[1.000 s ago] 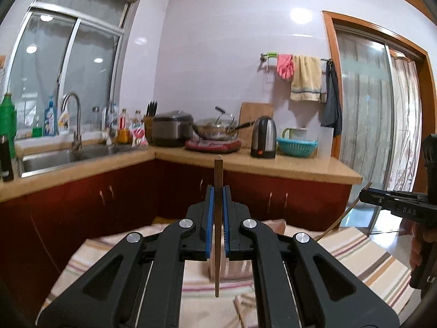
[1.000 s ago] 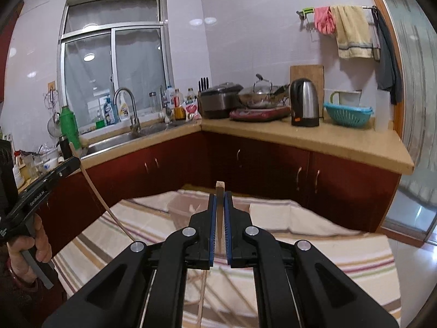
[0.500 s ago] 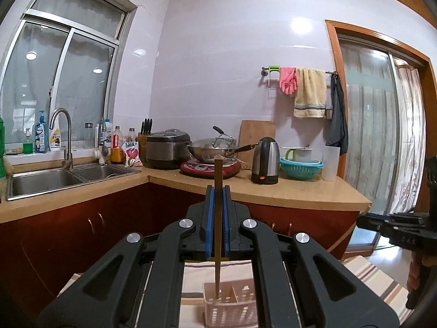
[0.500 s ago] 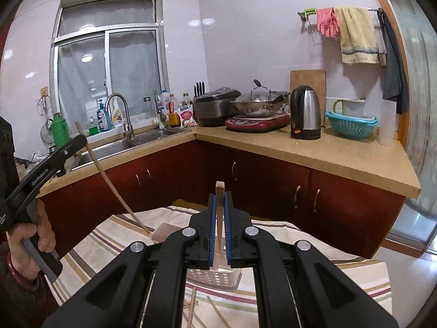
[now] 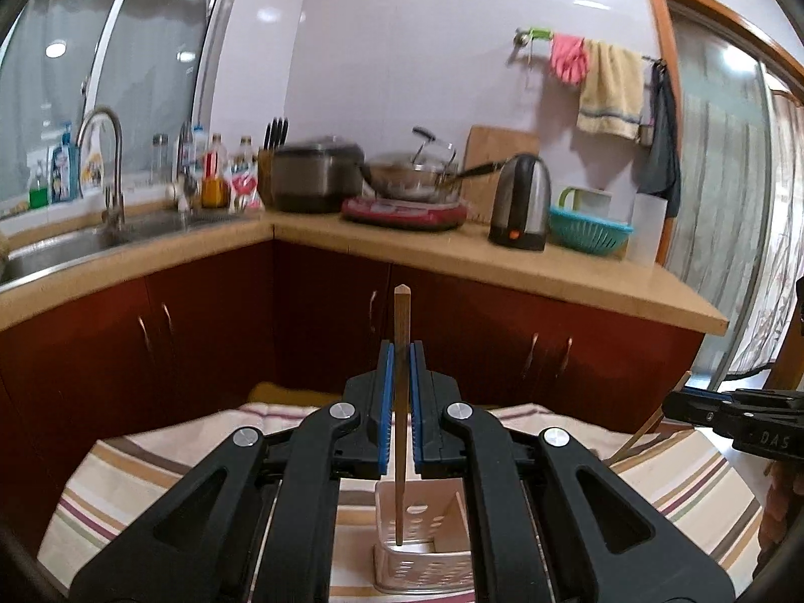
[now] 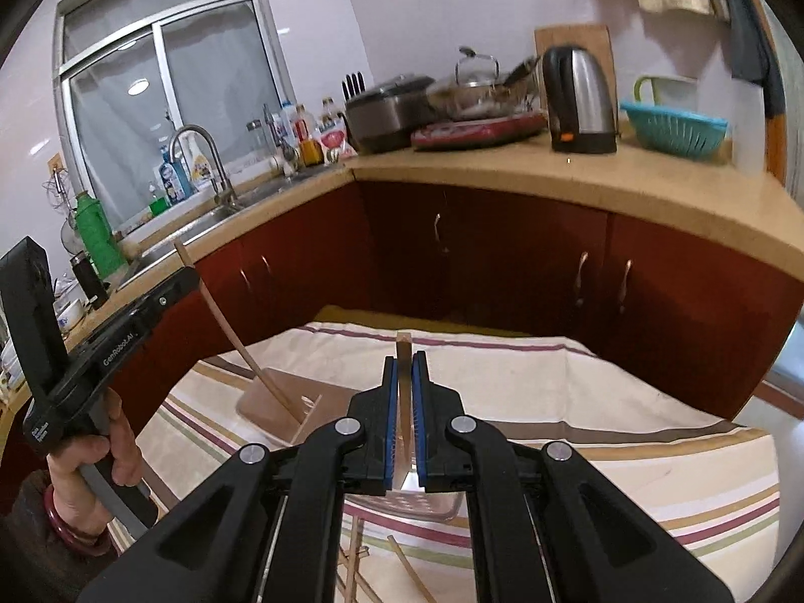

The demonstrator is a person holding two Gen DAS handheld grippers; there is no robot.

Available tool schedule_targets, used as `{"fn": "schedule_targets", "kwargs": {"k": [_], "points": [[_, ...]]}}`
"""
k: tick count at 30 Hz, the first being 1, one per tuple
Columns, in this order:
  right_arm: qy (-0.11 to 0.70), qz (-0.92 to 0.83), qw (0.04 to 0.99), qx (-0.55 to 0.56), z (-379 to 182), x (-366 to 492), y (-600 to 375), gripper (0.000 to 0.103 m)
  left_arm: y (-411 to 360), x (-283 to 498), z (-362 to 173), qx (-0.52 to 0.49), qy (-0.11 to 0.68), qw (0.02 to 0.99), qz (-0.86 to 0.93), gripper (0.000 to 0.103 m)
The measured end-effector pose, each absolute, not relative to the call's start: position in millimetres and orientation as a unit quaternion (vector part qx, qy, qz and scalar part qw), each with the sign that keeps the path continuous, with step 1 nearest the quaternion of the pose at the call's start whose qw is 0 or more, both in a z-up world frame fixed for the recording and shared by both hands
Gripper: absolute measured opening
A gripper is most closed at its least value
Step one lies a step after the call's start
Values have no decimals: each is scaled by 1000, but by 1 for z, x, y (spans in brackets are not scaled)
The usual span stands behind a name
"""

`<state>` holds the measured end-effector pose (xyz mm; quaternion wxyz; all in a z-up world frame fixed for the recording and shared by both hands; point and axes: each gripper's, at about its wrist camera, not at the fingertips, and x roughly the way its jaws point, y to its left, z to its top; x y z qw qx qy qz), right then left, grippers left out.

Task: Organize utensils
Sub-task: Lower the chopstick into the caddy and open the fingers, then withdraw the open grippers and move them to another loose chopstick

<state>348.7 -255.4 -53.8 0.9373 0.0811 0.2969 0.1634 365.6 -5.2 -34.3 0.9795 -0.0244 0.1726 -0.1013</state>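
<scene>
My left fingers (image 5: 399, 367) clamped on upright chopstick (image 5: 400, 417); right fingers (image 6: 404, 387) clamped on second chopstick (image 6: 403, 352). Both hands since dropped lower, forward; left tip now inside white holder (image 5: 427, 558) on striped cloth (image 5: 151, 467). Release looks next; loose chopsticks (image 6: 402, 573) remain.

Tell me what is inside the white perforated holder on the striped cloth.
In the left wrist view, the white holder shows a divider and the lower tip of the wooden stick held by the left gripper. Its near compartments are covered by the gripper's jaws.
</scene>
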Motion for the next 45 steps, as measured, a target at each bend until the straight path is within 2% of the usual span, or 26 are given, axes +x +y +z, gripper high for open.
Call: {"fn": "schedule_targets", "kwargs": {"k": [3, 4, 5, 6, 7, 8, 9, 14, 18, 24, 33, 45], "points": [[298, 158, 937, 94, -57, 358, -261, 6, -2, 378, -44, -29, 195, 975, -103, 7], [300, 156, 935, 104, -58, 361, -264, 7, -1, 381, -47, -32, 196, 975, -101, 14], [301, 156, 934, 111, -59, 364, -267, 9, 0, 383, -49, -34, 198, 975, -97, 21], [303, 153, 933, 117, -61, 367, -269, 18, 2, 384, -51, -36, 200, 975, -94, 42], [303, 148, 934, 119, -62, 368, -271, 23, 4, 385, -52, -43, 198, 975, -90, 56], [303, 145, 934, 120, -64, 368, -272, 34, 8, 384, -52, -53, 197, 975, -91, 57], [302, 141, 935, 120, -65, 367, -273, 40, 9, 383, -53, -57, 197, 974, -92, 58], [299, 129, 938, 117, -67, 354, -279, 52, 12, 368, -54, -50, 192, 976, -94, 68], [292, 119, 941, 123, -69, 326, -291, 54, 16, 338, -53, -37, 178, 979, -91, 77], [267, 95, 953, 107, -86, 265, -293, 54, 27, 279, -67, -25, 161, 983, -80, 78], [225, 71, 970, 53, -141, 165, -260, 54, 32, 182, -110, -23, 164, 985, -47, 78], [243, 112, 963, 27, -208, 103, -224, 48, 21, 115, -172, -21, 218, 975, -45, 78]]}}
